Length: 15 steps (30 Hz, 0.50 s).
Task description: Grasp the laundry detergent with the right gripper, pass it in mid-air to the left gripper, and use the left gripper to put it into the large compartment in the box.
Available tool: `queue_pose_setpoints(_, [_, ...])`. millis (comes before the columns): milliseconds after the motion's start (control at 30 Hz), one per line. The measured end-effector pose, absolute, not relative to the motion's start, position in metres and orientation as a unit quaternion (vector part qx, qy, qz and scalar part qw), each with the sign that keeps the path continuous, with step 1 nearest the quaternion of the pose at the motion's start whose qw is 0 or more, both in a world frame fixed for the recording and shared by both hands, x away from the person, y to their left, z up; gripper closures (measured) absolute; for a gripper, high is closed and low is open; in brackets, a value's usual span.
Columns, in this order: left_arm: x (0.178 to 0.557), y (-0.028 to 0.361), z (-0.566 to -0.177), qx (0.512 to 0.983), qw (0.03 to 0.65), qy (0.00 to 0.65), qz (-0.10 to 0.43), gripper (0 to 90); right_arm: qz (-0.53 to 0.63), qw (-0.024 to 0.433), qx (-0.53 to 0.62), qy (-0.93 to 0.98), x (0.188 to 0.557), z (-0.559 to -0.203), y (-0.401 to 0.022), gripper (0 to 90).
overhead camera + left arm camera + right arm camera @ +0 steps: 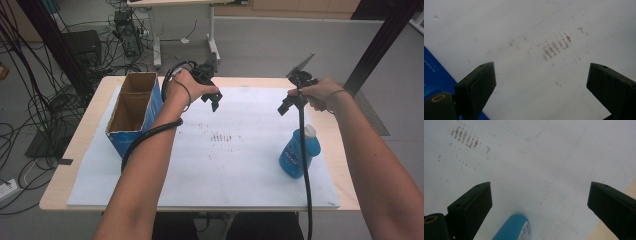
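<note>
Above the far half of a white sheet [240,165], two hand-held grippers hovered well apart. The left gripper [214,101] had its jaws spread wide with nothing between them; its own view looked down on bare sheet and a patch of brown rust-like marks [556,46]. The right gripper [285,106] was likewise wide open and held nothing. Nearest to it, a blue bottle [299,152] with a white cap lay on its side on the sheet, below the right hand, and its rounded blue end [515,227] showed low between the right jaws without touching them. A black cable ran from the right gripper across the bottle.

At the sheet's left edge stood an open, blue-sided cardboard box [134,111], beside the left forearm. The sheet covered a pale wooden table [72,165]. Beyond it lay a grey floor, tangled black cables, electronic gear and another table's white legs.

The bottle's label was too blurred to read, and the box's inside was partly in shadow.
</note>
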<state>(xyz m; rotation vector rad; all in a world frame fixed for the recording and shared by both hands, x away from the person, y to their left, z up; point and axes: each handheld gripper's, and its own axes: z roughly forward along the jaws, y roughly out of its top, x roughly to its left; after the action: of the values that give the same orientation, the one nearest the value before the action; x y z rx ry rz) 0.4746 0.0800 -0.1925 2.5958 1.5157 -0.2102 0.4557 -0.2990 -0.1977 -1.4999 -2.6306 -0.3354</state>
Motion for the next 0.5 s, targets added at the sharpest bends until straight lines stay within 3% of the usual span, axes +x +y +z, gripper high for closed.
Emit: queue_pose_setpoints(500, [0.4728, 0.0838, -0.1988, 0.859, 0.065, 0.502, -0.078, 8.8, -0.120, 0.045, -0.492, -0.861, 0.4490, -0.1903, -0.3017, 5.7])
